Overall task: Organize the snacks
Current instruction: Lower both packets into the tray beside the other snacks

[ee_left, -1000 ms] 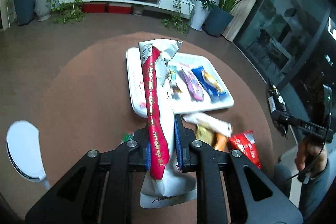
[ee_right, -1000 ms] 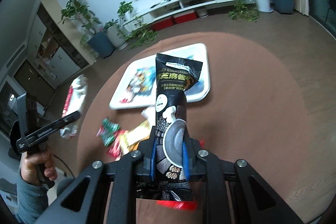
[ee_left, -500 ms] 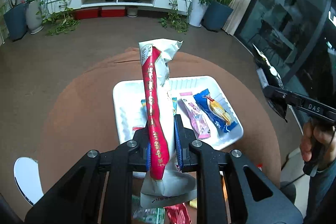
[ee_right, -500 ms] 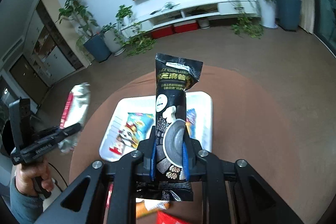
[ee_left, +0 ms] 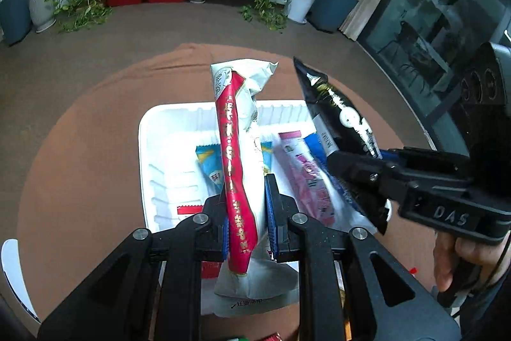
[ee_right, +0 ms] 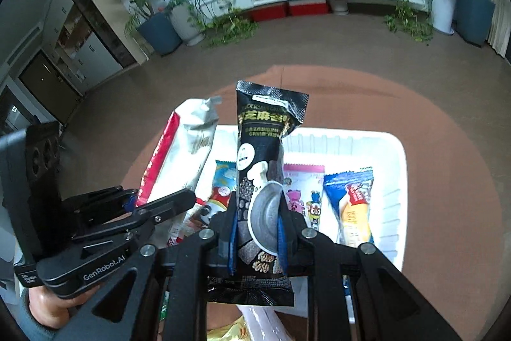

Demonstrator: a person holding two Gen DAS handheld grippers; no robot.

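Now both grippers are hanging over the white tray [ee_left: 150, 149]: the left gripper [ee_left: 247, 206] is clamping a red-and-white packet [ee_left: 234, 162], the right gripper [ee_right: 257, 232] a black packet [ee_right: 260, 149]. Lowering each into a bare stretch beside the packets already lying there, flat and parallel, before letting go, looks wisest.

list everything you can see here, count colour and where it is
white tray: 1, white, on the round brown table
flat snack packets in tray: at least 3 seen clearly, light blue, pink, dark blue, lying side by side
red-and-white snack bag: 1, held upright over the tray
black snack bag: 1, black with gold print, held upright over the tray
loose snacks: a few, red and yellow, table's near edge, mostly hidden
potted plants: several, green, along the far wall
TV stand: 1, white, far wall
left tool: black, shut on the red-and-white bag
right tool: black, shut on the black bag
hands: 2, gripping the tool handles
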